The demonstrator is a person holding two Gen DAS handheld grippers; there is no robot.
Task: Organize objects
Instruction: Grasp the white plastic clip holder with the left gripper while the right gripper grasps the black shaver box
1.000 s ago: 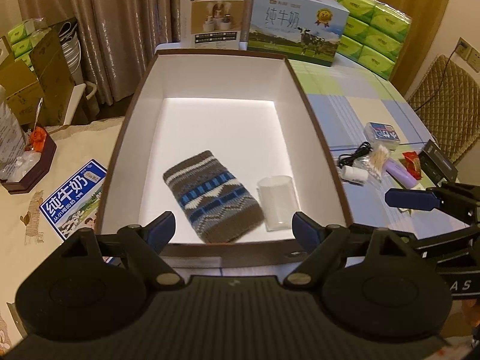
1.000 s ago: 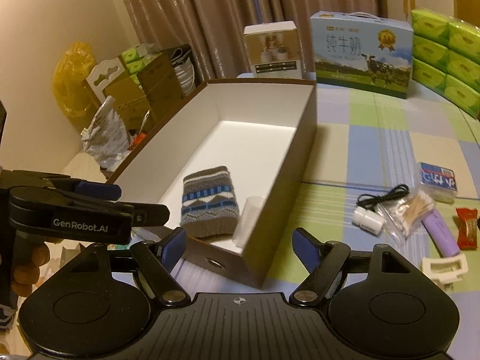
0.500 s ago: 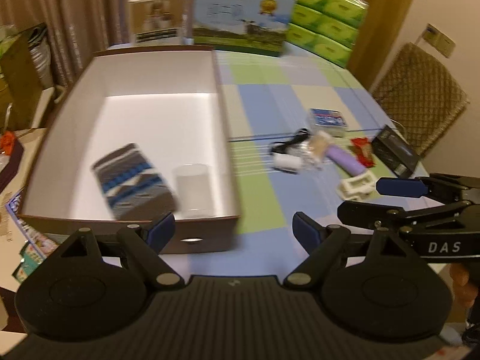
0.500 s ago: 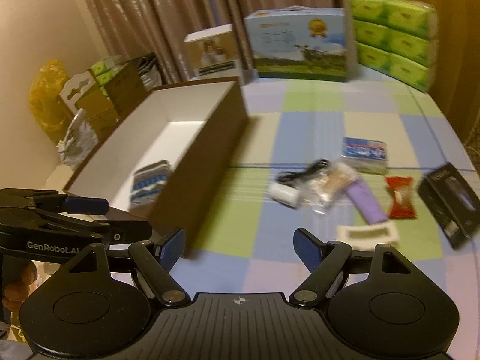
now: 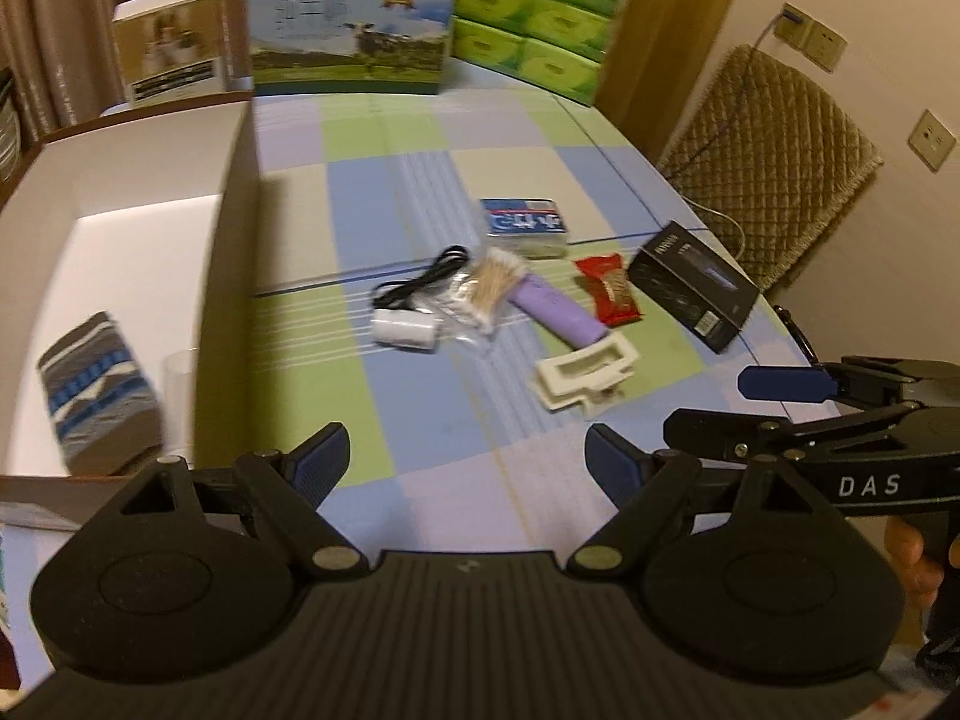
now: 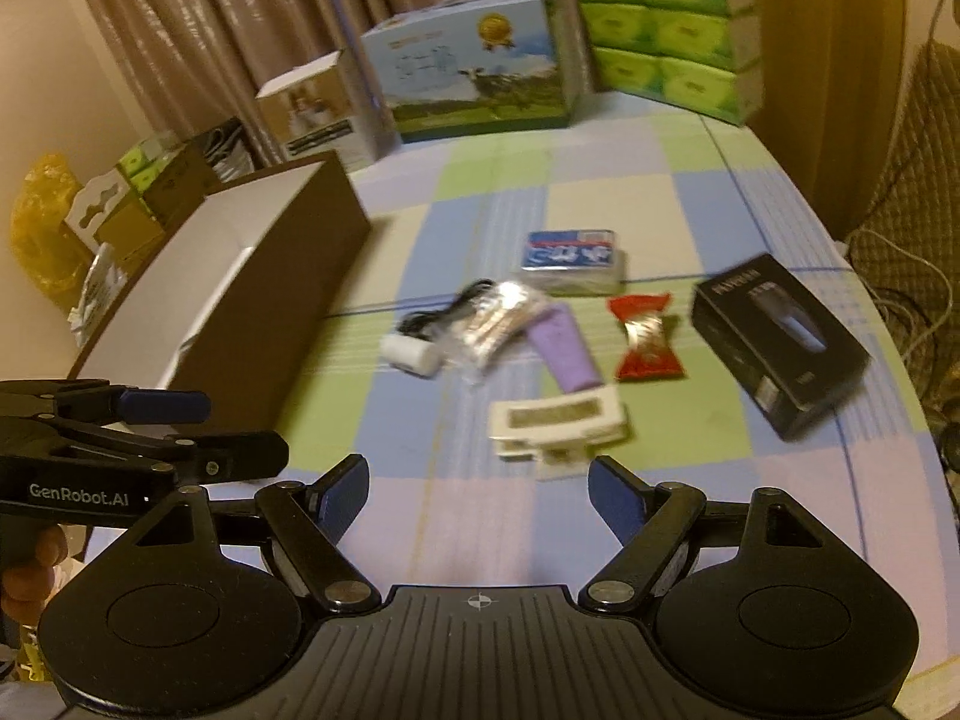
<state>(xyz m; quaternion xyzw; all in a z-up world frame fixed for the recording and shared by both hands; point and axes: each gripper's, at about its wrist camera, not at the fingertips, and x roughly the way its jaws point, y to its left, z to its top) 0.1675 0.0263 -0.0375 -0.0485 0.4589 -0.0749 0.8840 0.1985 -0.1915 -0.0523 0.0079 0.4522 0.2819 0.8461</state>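
A brown box with a white inside (image 5: 237, 192) (image 6: 300, 264) stands at the left; a knitted pouch (image 5: 96, 390) and a clear cup (image 5: 180, 384) lie in it. Loose items lie on the checked cloth: a white charger with black cable (image 5: 405, 329) (image 6: 414, 354), a bag of cotton swabs (image 5: 492, 288) (image 6: 498, 318), a purple tube (image 5: 555, 309) (image 6: 567, 348), a red snack packet (image 5: 609, 291) (image 6: 648, 336), a cream clip (image 5: 585, 375) (image 6: 558, 426), a blue tissue pack (image 5: 525, 222) (image 6: 570, 255) and a black box (image 5: 690, 285) (image 6: 780, 342). My left gripper (image 5: 468, 462) and right gripper (image 6: 480, 492) are open and empty, short of the items.
A milk carton box (image 5: 351, 24), a small white box (image 5: 171, 42) and stacked green tissue packs (image 5: 534, 6) stand at the table's far end. A quilted chair (image 5: 768, 162) is at the right. Clutter sits on the floor left of the brown box (image 6: 120, 210).
Both grippers have swung right, away from the brown box and toward the loose items. Both stay open and empty.
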